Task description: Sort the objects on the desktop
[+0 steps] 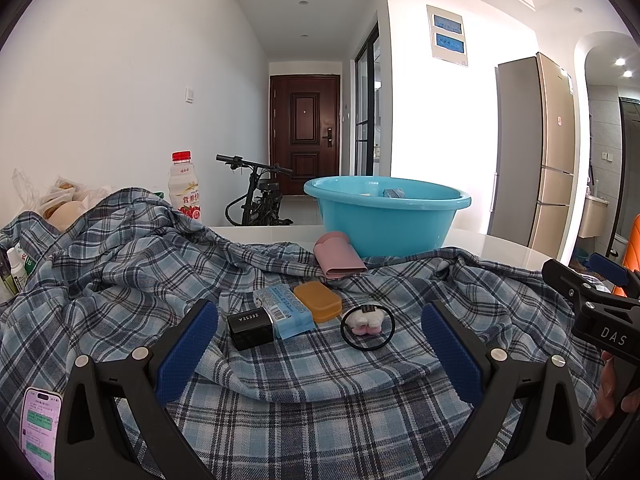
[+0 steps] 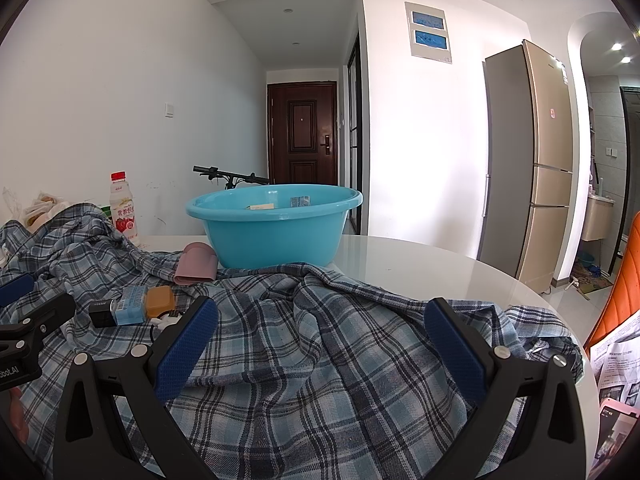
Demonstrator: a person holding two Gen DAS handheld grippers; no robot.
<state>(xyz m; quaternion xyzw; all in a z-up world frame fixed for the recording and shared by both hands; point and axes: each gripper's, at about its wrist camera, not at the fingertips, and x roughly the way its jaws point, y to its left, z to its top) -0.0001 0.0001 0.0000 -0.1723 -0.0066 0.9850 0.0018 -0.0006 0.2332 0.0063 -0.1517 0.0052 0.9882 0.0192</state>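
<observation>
On a blue plaid cloth [image 1: 120,280] lie a black ZEESEA box [image 1: 250,325], a light blue packet [image 1: 286,310], an orange soap-like case [image 1: 318,301], a black hair tie with a white-pink plush [image 1: 368,320] and a pink pouch [image 1: 338,256]. A turquoise basin [image 1: 386,216] stands behind them with small items inside. My left gripper [image 1: 320,344] is open and empty, just short of the objects. My right gripper [image 2: 320,340] is open and empty over the cloth [image 2: 340,340], to the right of the objects; the basin [image 2: 276,228] is ahead of it.
A drink bottle with a red cap [image 1: 184,188] and bagged food [image 1: 60,200] stand at the back left. A phone [image 1: 38,428] lies at the left front. The round white table [image 2: 440,272] ends at the right, with an orange chair [image 2: 624,280] beyond.
</observation>
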